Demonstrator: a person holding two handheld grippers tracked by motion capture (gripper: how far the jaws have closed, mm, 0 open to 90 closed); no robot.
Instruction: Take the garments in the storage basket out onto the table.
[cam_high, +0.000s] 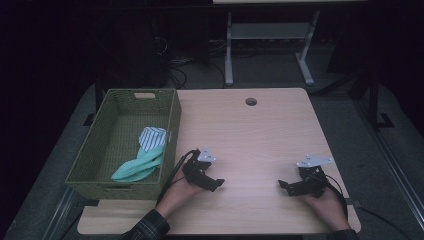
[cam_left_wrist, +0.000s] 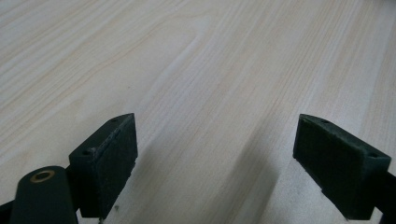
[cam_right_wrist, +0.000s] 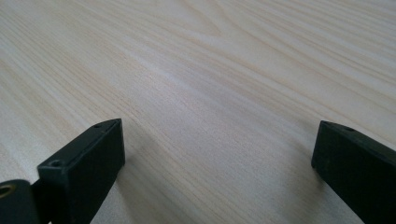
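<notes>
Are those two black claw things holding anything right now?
No. The left gripper and right gripper are both open over the bare table, with nothing between their jaws.

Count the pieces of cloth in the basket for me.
2, lying together at the right side of the basket: a striped cloth toward the far end and a plain green cloth nearer the person. More could lie hidden beneath them.

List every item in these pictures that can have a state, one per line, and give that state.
Left tool: open, holding nothing, low over the table.
Right tool: open, holding nothing, low over the table.
Woven basket: upright, no lid, standing at the table's left edge.
Mint green cloth: crumpled, lying inside the basket.
Striped cloth: folded, inside the basket, beside the green cloth.
Wooden table: bare between the tools.
</notes>
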